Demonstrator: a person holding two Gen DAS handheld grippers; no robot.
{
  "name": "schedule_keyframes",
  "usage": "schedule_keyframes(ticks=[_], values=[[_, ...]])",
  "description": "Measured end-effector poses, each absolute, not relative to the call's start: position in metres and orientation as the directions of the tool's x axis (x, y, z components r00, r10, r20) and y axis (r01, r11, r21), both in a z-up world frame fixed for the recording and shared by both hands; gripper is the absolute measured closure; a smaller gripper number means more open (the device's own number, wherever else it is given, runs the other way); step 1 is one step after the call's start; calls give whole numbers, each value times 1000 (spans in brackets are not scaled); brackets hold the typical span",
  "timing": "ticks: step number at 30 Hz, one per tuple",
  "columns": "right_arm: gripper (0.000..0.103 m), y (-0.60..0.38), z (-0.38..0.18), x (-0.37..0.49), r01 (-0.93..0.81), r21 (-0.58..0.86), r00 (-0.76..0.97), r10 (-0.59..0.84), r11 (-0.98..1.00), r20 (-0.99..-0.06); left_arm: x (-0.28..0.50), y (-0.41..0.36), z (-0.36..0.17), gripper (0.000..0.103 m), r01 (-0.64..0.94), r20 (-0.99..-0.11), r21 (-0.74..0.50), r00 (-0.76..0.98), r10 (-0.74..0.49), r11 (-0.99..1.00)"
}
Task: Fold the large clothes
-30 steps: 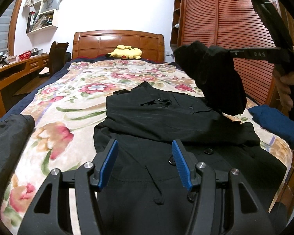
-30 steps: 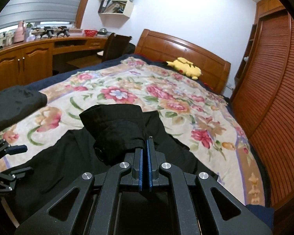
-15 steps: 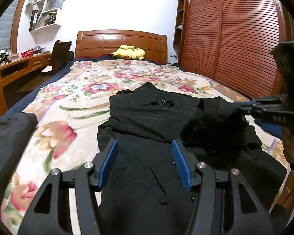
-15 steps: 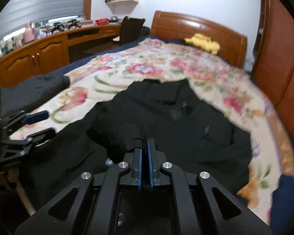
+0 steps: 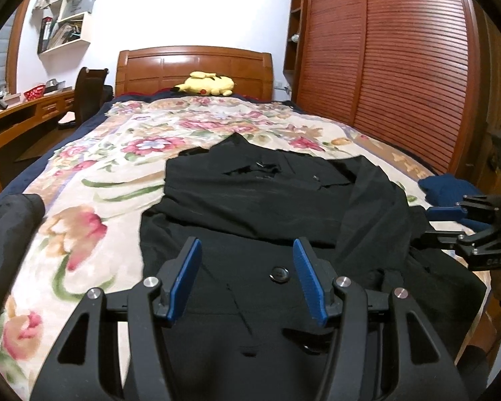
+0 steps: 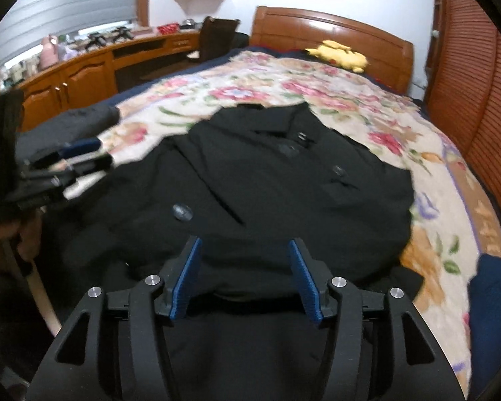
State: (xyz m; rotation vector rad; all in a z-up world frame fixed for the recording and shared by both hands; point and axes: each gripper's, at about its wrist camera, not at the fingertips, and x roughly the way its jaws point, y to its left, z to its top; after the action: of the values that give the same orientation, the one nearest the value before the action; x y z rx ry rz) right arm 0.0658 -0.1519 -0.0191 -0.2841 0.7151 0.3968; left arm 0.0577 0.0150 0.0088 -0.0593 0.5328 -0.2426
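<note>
Floral bedspread [image 5: 93, 207] carries black coat [image 5: 260, 200], sleeve folded across front. Left gripper [image 5: 247, 280] wide, empty; right gripper [image 6: 243, 277] jaws just opened, empty.

A black coat [image 5: 260, 200] lies on a cream bedspread [image 5: 123, 167] patterned with pink-red flowers and green leaves — beside a navy garment [image 5: 447, 183] and a yellow plush toy [image 5: 207, 83].

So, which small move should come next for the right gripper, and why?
Probably draw the right gripper back from the black coat and toward the coat's lower part for the next fold. Its jaws have just been opening and nothing sits between them, and the sleeve lies folded across the coat's front. The left gripper hovers open.
</note>
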Motion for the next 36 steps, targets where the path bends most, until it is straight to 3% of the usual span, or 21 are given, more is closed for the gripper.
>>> schedule_keyframes(ticks=[11,23,25,27,32,36], values=[[47,-219,-58,70,-251,-215,741,44,944,-671,58,-34,-8,47,324,-568,-95,759,-319,941],[46,-245,-104,91,-174,-168,702,3,970,-713,43,-65,-19,47,406,-604,-53,714,-353,912],[45,-242,-106,90,-168,-186,712,-11,968,-702,41,-66,-18,62,414,-602,-58,711,-363,908],[45,-242,-107,89,-168,-193,718,-14,967,-696,42,-65,-19,88,412,-616,-67,699,-362,909],[45,-255,-108,91,-180,-92,707,63,979,-704,32,-63,-8,100,389,-583,4,750,-314,921],[45,-263,-106,90,-186,-20,705,119,982,-699,30,-49,16,101,319,-534,61,811,-239,946]])
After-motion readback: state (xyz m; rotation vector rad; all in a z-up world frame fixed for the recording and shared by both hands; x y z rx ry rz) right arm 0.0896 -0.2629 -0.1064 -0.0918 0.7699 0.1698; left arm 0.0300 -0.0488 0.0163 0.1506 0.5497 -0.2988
